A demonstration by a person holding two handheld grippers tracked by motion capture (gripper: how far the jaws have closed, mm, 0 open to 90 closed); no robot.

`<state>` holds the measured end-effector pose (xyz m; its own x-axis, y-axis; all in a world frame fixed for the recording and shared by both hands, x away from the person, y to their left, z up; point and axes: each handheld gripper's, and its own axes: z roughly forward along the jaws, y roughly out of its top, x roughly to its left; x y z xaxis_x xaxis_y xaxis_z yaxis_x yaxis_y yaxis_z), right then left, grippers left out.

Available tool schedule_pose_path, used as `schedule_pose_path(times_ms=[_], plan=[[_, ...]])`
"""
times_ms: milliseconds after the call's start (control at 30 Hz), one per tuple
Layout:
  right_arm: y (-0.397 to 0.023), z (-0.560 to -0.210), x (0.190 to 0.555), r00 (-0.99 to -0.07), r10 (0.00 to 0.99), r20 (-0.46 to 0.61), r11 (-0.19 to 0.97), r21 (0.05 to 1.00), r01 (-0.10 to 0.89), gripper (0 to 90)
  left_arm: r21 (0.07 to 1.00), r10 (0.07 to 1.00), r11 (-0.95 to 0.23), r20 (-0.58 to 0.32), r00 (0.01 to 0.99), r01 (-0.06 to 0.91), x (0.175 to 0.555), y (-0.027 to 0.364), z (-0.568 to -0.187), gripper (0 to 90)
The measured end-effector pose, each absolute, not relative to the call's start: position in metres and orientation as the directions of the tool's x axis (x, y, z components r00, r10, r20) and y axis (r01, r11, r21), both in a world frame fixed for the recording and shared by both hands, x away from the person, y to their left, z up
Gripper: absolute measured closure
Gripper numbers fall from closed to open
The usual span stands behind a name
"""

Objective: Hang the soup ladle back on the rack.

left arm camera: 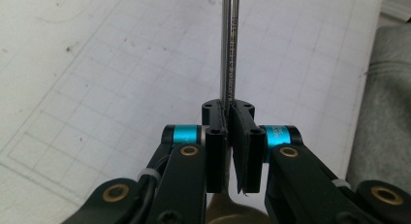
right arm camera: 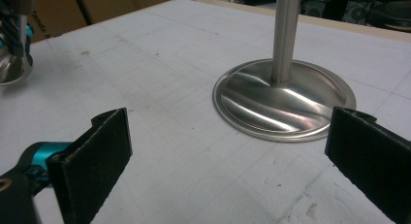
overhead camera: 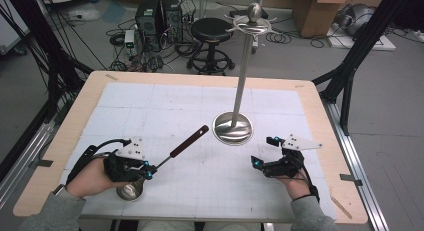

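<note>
A steel ladle [overhead camera: 131, 190] with a dark wooden grip [overhead camera: 190, 140] slants up to the right over the white mat. My left gripper [overhead camera: 149, 171] is shut on its thin metal shaft [left arm camera: 229, 59], just above the bowl. In the left gripper view both pads [left arm camera: 215, 136] press flat against that shaft. My right gripper [overhead camera: 262, 151] rests at the front right with its jaws wide apart and nothing between them. Its pads [right arm camera: 97, 151] frame the round base [right arm camera: 286, 100] of a tall steel stand [overhead camera: 243, 76]. The ladle bowl [right arm camera: 12, 64] also shows far off at the upper left of the right gripper view.
The stand's base [overhead camera: 233, 127] sits right of the mat's middle, and its pole rises to a hooked crown with a ball [overhead camera: 254, 12]. A gridded white mat [overhead camera: 150, 106] covers the wooden table [overhead camera: 85, 98]. Behind the table are a black stool [overhead camera: 211, 30], computer cases and cables.
</note>
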<state>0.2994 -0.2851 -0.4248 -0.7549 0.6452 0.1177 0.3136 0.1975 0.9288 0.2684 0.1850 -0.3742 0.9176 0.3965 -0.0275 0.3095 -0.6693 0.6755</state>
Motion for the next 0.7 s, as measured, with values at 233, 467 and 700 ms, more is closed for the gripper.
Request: schedule_pose_path(times_ms=[233, 467, 700], plan=[[-0.285, -0.424, 0.299, -0.754, 0.646, 0.118, 0.196, 0.929, 0.313, 1.7, 0.782, 0.491, -0.533, -0.024, 0.871, 0.322, 0.274, 0.191, -0.371, 84.1], [-0.285, -0.424, 0.299, -0.753, 0.647, 0.117, 0.196, 0.929, 0.312, 1.7, 0.867, 0.569, -0.392, -0.034, 0.822, 0.307, 0.278, 0.204, -0.367, 84.1], [-0.285, -0.424, 0.299, -0.752, 0.65, 0.11, 0.196, 0.932, 0.306, 1.7, 0.909, 0.615, -0.301, -0.044, 0.787, 0.287, 0.28, 0.201, -0.37, 84.0]])
